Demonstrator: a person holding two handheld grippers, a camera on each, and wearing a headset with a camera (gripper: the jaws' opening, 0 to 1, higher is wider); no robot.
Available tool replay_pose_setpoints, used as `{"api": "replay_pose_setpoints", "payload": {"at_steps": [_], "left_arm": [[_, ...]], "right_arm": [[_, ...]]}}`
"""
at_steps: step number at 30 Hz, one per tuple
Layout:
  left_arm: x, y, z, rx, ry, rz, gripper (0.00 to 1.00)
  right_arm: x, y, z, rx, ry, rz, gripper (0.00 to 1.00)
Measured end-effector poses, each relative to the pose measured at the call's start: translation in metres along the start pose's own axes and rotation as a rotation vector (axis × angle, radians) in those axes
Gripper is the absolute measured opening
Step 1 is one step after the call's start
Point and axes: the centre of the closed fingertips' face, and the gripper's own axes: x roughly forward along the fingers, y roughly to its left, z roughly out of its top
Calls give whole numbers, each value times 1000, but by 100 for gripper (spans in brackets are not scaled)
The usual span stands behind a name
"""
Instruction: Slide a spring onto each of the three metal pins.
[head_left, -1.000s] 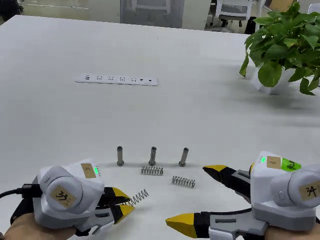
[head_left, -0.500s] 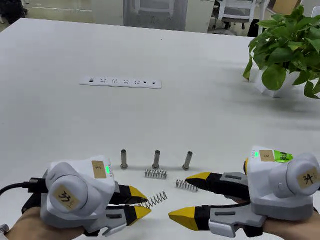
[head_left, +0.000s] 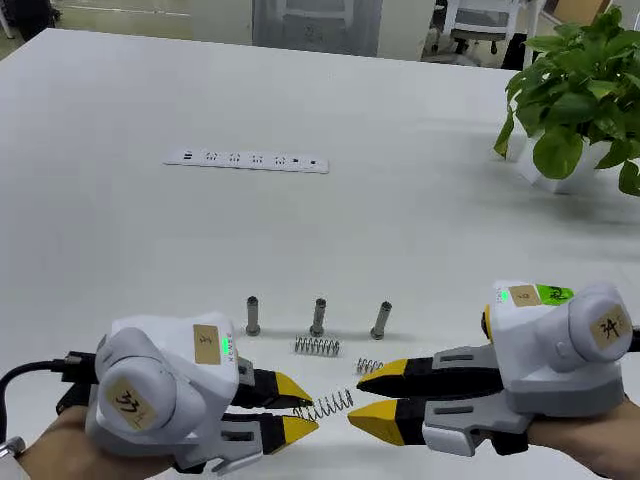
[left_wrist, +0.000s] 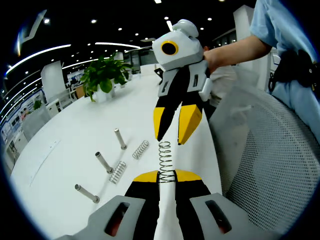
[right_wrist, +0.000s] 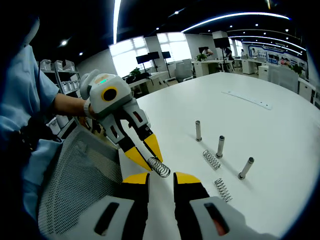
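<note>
While the left gripper has its jaws pressed onto the near end of the held spring, we see the rest of that spring reach out free ahead of those jaws, straight toward the right gripper. The right jaws stand a little spread with nothing between them, their tips just at the spring's far end. Beyond both pairs of jaws the three pins stand upright in a row on the counter, all bare. Two loose springs lie between the jaws and the pins, one partly hidden behind the right gripper's upper jaw. We judge the task to be at its start, with the first spring about to be steadied or handed across. The weak point is the grip: only the end coils are pinched, so a light knock from the right jaws could swing the spring sideways or flick it out. If the right jaws close hard across the coils, they may squash them or shoot the spring away. The pins seem to stand loose, so a jaw or a skewed spring coming down off-centre could tip one over.
</note>
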Motion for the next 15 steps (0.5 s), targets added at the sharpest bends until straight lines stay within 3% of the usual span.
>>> {"api": "replay_pose_setpoints", "payload": {"at_steps": [15], "left_arm": [[1,-10,0,79,-26,-54,10]], "right_arm": [[2,7,-7,20,19,64,12]]}}
